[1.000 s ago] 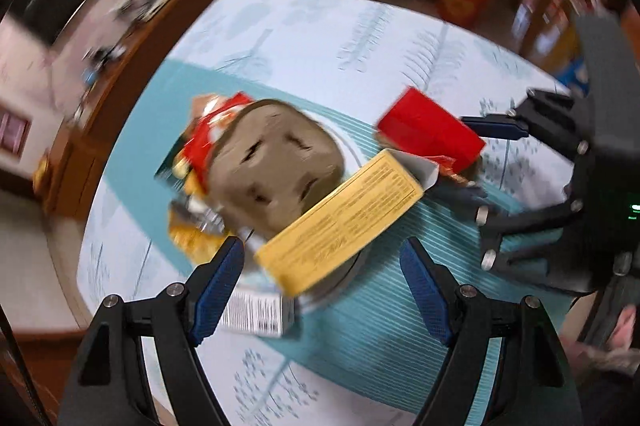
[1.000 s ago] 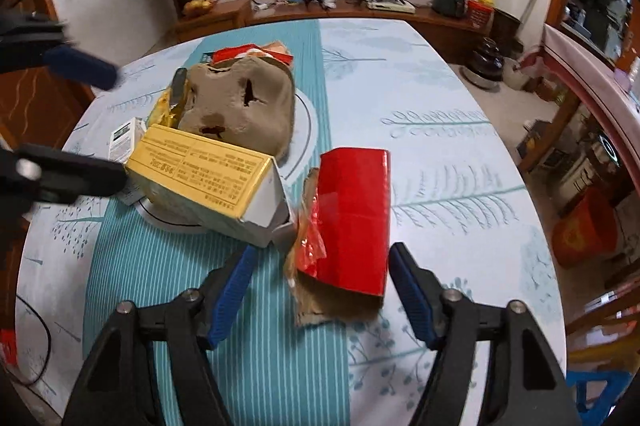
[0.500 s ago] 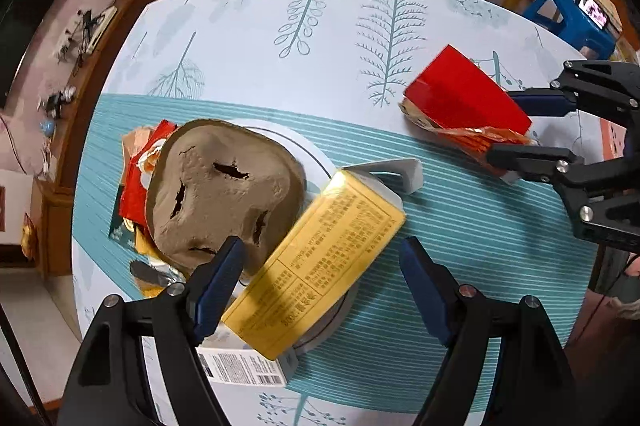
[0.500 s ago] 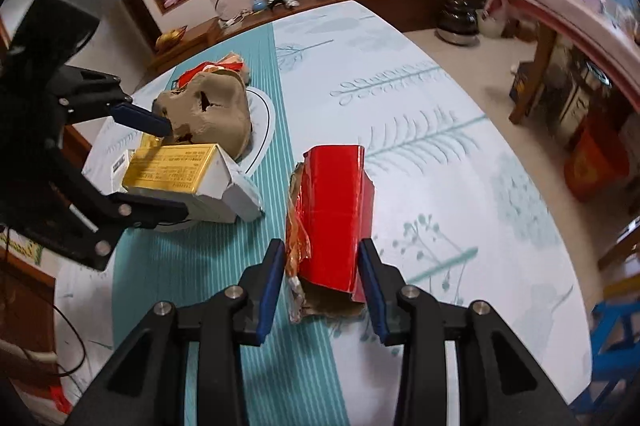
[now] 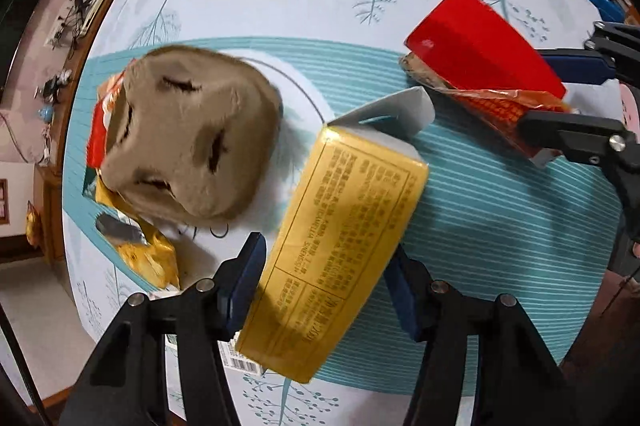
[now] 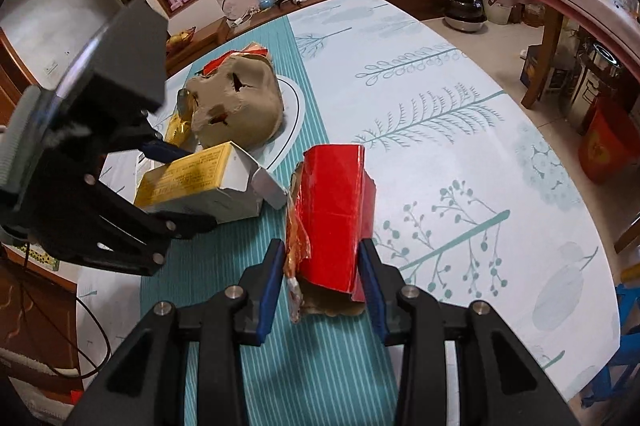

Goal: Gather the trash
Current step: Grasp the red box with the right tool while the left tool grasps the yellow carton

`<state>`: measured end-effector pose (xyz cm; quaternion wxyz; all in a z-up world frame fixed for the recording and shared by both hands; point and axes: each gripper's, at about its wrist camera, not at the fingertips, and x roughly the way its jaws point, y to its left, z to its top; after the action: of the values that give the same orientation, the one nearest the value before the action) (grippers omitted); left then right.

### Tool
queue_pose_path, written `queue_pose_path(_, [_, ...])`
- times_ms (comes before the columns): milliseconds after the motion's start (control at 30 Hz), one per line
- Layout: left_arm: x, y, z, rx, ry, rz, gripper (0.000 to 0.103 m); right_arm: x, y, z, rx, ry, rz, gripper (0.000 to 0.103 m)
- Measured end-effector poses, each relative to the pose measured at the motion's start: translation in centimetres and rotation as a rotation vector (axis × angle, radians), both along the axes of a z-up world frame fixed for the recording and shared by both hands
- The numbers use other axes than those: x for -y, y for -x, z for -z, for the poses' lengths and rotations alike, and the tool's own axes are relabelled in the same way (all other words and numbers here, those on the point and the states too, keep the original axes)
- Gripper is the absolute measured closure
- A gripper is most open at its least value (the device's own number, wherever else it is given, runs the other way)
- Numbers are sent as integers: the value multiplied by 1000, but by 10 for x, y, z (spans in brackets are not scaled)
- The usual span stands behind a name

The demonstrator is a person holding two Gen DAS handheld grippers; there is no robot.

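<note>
Both jaw sets have just been closing: left hand-held gripper now pinches the yellow carton, right hand-held gripper pinches the red wrapper, both on the bench. Grasp step appears complete; next move calls for lifting clear.

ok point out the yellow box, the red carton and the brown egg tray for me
yellow box [image 5: 344, 242]: left wrist view, middle of its printed yellow face
red carton [image 6: 332, 209]: right wrist view, middle of its red top face
brown egg tray [image 5: 192, 137]: left wrist view, centre of its domed pulp top
</note>
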<state>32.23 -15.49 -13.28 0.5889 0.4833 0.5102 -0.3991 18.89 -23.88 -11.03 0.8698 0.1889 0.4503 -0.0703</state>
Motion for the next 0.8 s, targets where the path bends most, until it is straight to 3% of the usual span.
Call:
queue_pose_path(33, [-1, 1, 2, -8, 1, -13, 57, 0, 0, 0, 0, -3, 0, 67])
queue_pose_path(167, [-3, 5, -2, 6, 21, -66, 58, -2, 3, -1, 1, -17, 0, 70])
queue_pose_path(200, [-4, 8, -4, 3, 29, -83, 58, -3, 4, -2, 2, -19, 0, 77])
queue_pose_path(233, [-6, 10, -7, -1, 38, -104, 58, -4, 5, -3, 4, -24, -1, 92])
queue_pose_path(367, [-15, 20, -20, -14, 66, -205, 59, -5, 12, -9, 30, -49, 7, 103])
queue_pose_path(500, [-27, 27, -34, -33, 91, -328, 59, -5, 20, -8, 26, -65, -29, 103])
queue_pose_path(800, [-60, 79, -62, -73, 158, -610, 59, 13, 50, -16, 60, -214, -81, 103])
